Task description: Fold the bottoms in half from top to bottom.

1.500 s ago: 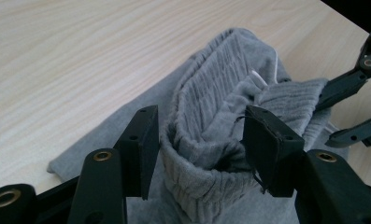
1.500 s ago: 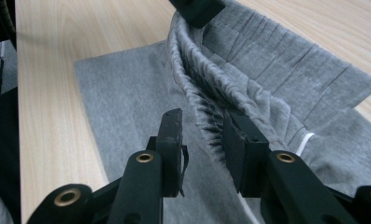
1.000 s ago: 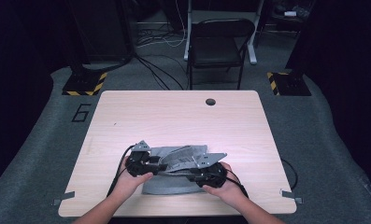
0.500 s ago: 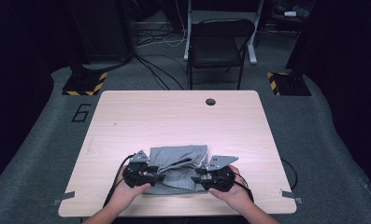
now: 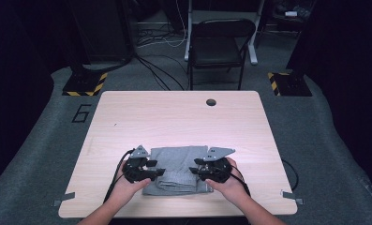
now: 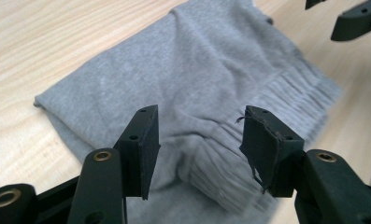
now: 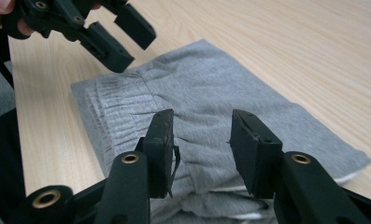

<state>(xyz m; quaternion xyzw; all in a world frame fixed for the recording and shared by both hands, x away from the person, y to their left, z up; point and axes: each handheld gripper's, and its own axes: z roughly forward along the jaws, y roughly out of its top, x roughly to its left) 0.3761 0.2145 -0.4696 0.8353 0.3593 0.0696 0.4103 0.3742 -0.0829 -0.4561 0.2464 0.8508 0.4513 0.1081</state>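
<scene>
- Left gripper [image 5: 159,172] sits at the left edge of the folded grey garment [image 5: 178,169], jaws standing well apart with nothing pinched between them.
- In the left gripper view the two black pads [image 6: 143,148] hang just over the ribbed cuff [image 6: 230,175], cloth bunched in the gap between them, but whether either pad touches it I cannot tell.
- Right gripper [image 5: 193,170] is at the garment's right edge, a hand [image 5: 225,183] wrapped round its body.
- Its jaws have just been opening; in the right gripper view the pads [image 7: 160,149] stand partly apart with a fold of grey cloth between them, no squeeze showing.
- So neither gripper has a grip on the fabric at this moment.
- The garment lies flat on the wooden table [image 5: 174,117], near the edge on the person's side, between the two grippers.
- From above it reads as a roughly square folded bundle, a little longer front to back than across; which way its long axis truly runs is hard to call.
- The ribbed band [image 7: 113,116] lies along the side nearest the person, under both sets of jaws.
- The two grippers face each other across the cloth, well apart.
</scene>
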